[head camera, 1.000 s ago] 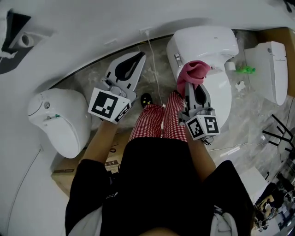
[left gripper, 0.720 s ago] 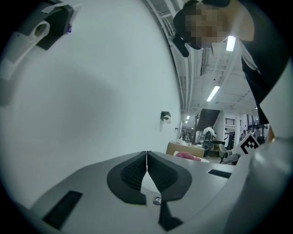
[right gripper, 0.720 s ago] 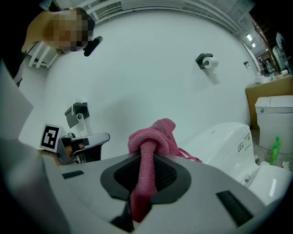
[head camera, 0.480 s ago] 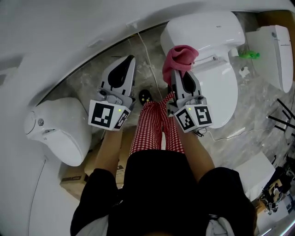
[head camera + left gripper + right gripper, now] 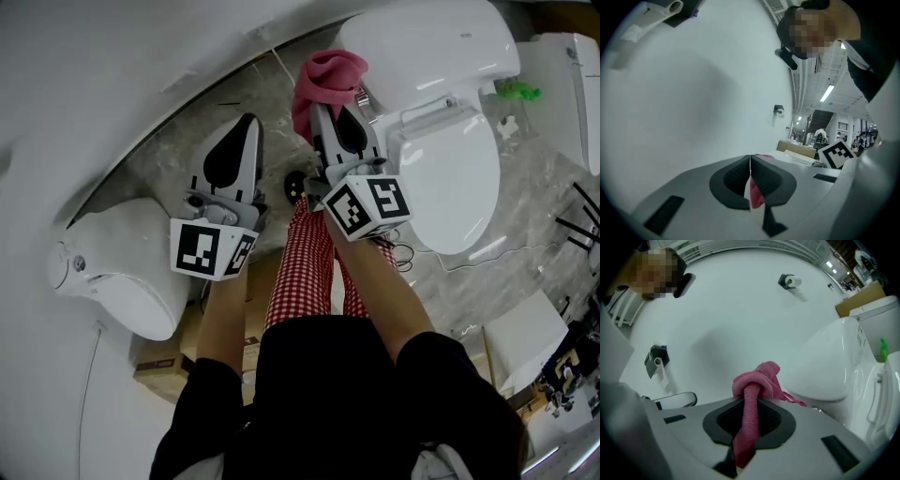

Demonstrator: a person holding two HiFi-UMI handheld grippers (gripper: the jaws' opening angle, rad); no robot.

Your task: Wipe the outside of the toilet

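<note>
The right tool [image 5: 328,120] pinches a pink cloth [image 5: 325,75] — its jaws are closed on a twisted strand of it, and the rest bunches in a knot just past the tips. The left tool [image 5: 246,127] has its jaws pressed together at the tips with nothing gripped. It hangs over the marbled floor [image 5: 169,159], beside the right tool but apart from it. The cloth sits just beside the white toilet [image 5: 450,159], on the side toward the left tool, near where tank meets bowl; whether it touches the porcelain cannot be told. The toilet's lid is down. Below the tools are the person's legs in red checked trousers [image 5: 305,272]. A second toilet [image 5: 122,272] stands well off to the left by the white wall [image 5: 112,75] — and a third toilet [image 5: 572,84] at the right edge.
</note>
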